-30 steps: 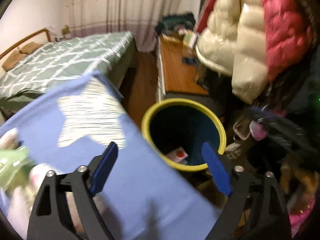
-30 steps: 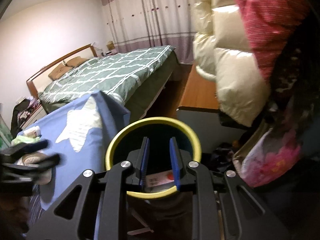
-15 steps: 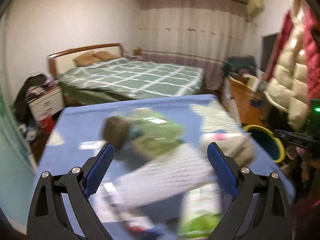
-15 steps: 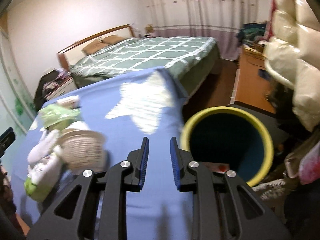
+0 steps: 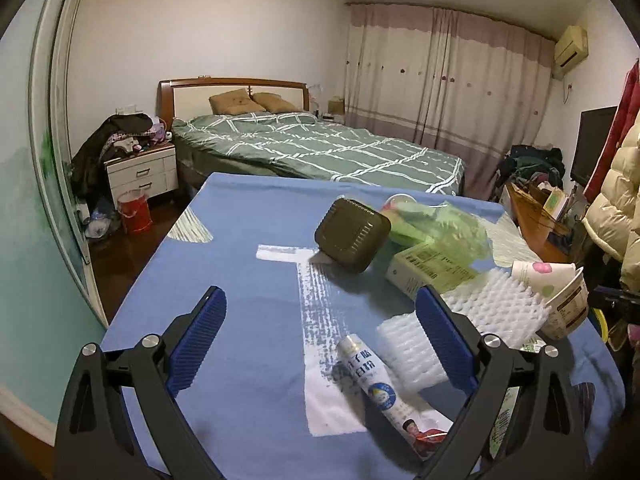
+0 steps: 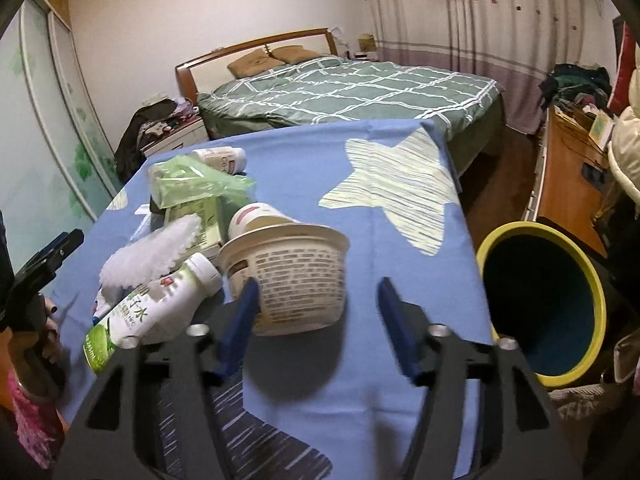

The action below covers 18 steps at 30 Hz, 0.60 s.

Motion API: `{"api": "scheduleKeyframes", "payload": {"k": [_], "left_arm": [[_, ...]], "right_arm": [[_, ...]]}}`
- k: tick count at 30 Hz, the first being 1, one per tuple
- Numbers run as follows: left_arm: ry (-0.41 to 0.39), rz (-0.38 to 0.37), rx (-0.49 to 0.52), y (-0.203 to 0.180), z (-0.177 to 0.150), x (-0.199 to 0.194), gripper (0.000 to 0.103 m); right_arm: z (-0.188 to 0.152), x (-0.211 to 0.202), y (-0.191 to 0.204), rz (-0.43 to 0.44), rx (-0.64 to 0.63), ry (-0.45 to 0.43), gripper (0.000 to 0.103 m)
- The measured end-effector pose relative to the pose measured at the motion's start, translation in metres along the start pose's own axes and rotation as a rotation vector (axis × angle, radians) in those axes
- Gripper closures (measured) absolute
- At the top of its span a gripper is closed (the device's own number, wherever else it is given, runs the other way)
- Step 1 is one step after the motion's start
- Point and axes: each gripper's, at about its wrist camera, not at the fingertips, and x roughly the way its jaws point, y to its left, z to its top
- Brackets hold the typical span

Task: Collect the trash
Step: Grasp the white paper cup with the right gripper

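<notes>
Trash lies in a heap on the blue star-print tablecloth (image 5: 248, 264). My left gripper (image 5: 322, 306) hovers over it, jaws wide and still opening, nothing pressed between them. Under it lie a white milk bottle (image 5: 376, 384) and white foam netting (image 5: 412, 354). Beyond are a dark brown box (image 5: 352, 240), a green plastic bag (image 5: 444, 224) and a carton (image 5: 432, 270). My right gripper (image 6: 318, 292) is opening. A paper bowl (image 6: 288, 276) on its side sits partly between its fingers, with the right pad apart from it. The yellow-rimmed bin (image 6: 544, 304) stands off the table's right edge.
A green-labelled bottle (image 6: 152, 308), foam netting (image 6: 156, 252) and a small bottle (image 6: 222, 158) lie left of the bowl. A flowered paper cup (image 5: 540, 276) rests at the table's right side. A bed (image 5: 320, 152) is behind; a wooden desk (image 6: 568, 184) and coats are at the right.
Both views swung away from the bin onto the trash heap on the table. The right jaws went from nearly shut to wide apart. The left jaws stayed wide.
</notes>
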Motion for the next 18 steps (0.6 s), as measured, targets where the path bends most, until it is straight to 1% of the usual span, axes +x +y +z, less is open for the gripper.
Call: {"api": "scheduleKeyframes", "payload": {"k": [1, 9, 11, 18], "left_arm": [[-0.002, -0.007, -0.001, 0.000, 0.000, 0.001, 0.006], [0.007, -0.010, -0.033, 0.003, -0.005, -0.002, 0.005], [0.010, -0.009, -0.031, 0.002, -0.006, -0.001, 0.005], [0.011, -0.008, -0.032, 0.001, -0.006, -0.001, 0.005]], "right_arm": [[-0.001, 0.001, 0.002, 0.012, -0.004, -0.004, 0.034], [-0.004, 0.022, 0.008, 0.050, -0.024, 0.024, 0.028], [-0.002, 0.027, 0.007, 0.055, -0.024, 0.032, 0.025], [-0.001, 0.043, 0.010, 0.080, -0.030, 0.057, 0.025]]}}
